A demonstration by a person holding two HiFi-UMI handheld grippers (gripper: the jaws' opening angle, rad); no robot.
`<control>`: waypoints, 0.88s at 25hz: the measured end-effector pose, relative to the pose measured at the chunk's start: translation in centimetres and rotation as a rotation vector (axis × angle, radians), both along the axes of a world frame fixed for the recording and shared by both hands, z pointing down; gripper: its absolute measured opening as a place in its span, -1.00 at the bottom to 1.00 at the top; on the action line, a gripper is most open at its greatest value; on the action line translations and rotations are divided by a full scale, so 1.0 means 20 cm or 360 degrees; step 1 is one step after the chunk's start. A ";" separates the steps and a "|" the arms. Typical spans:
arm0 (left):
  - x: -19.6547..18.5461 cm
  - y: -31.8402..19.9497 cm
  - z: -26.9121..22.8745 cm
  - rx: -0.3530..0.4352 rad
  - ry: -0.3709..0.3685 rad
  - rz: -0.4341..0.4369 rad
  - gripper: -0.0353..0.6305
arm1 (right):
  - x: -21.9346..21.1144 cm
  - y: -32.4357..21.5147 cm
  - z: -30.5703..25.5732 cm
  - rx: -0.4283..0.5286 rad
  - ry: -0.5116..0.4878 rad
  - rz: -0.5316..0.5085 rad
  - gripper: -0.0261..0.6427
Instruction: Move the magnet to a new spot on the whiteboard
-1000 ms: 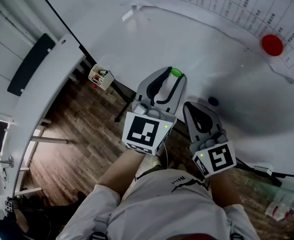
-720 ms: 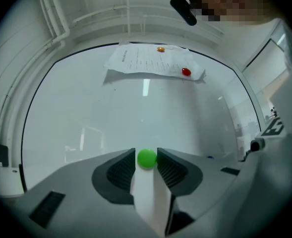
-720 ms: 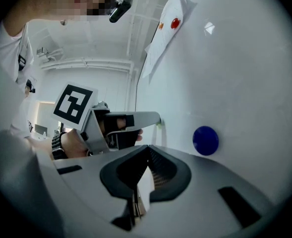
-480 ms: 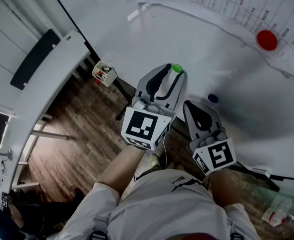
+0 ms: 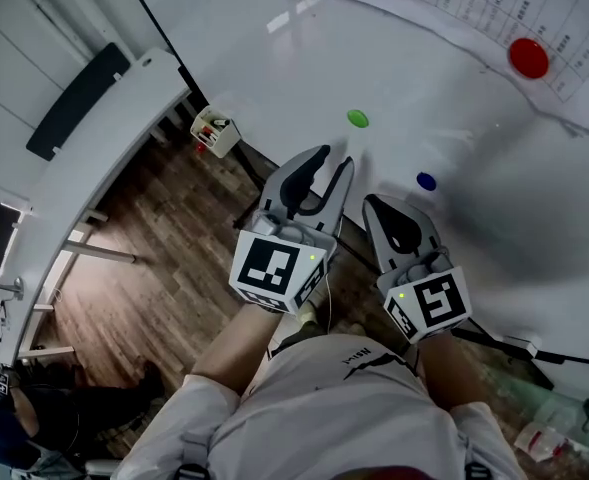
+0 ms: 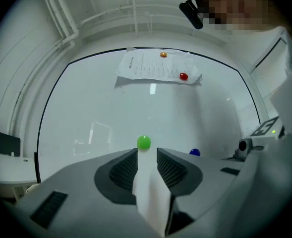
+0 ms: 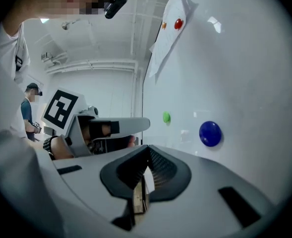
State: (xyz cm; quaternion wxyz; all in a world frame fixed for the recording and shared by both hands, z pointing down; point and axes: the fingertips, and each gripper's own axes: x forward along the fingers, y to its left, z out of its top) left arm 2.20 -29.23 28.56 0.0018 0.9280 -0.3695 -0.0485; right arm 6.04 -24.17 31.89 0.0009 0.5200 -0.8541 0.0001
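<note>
**Plainly on the board: the green magnet, clear of both grippers**

It clings to the whiteboard just beyond your left gripper — jaws parted a little, nothing between them. A blue magnet sits to its right, near your right gripper — jaws pressed together, empty.

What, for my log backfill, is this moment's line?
left gripper: open, empty | green magnet: on whiteboard, free | right gripper: shut, empty

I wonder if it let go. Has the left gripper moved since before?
Yes. The left gripper has pulled back toward the person, off the green magnet, which sits where it was near the blue magnet. Its jaws are open.
</note>
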 end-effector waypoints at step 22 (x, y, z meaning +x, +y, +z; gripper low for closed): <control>-0.14 0.47 0.11 -0.0146 0.0056 -0.0229 -0.86 | -0.11 0.24 0.01 -0.0060 -0.0101 -0.0301 -0.88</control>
